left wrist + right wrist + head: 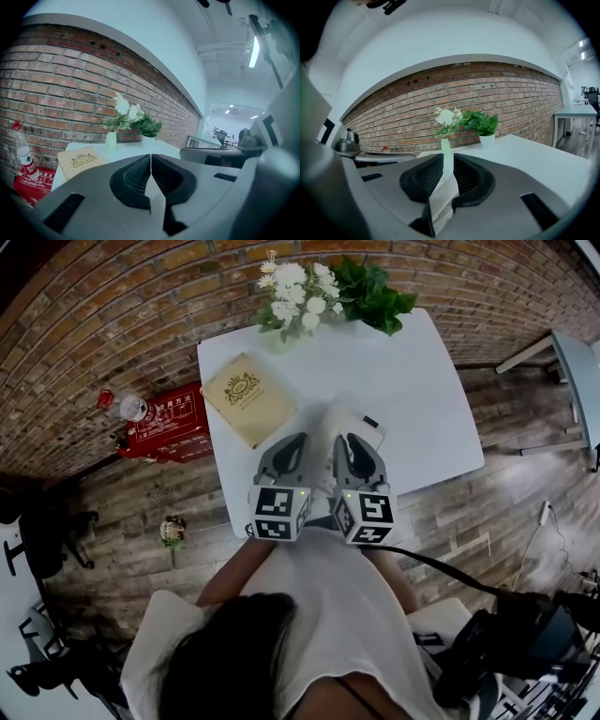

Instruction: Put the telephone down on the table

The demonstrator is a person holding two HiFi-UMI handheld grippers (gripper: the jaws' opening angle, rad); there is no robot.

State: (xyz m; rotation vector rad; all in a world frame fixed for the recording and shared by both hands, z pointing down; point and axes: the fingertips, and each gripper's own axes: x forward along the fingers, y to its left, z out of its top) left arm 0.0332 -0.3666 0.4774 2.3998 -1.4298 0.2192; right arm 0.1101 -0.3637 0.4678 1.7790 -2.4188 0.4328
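The telephone (349, 420) sits by the table's (422, 390) near edge, open tabletop rightward.

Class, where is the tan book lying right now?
Head view: the tan book lies on the left of the white table, between the white flowers and the left tongs.

The telephone (352, 416) is mostly hidden beneath the left gripper (295, 440) and right gripper (349, 440), only its far corner showing.
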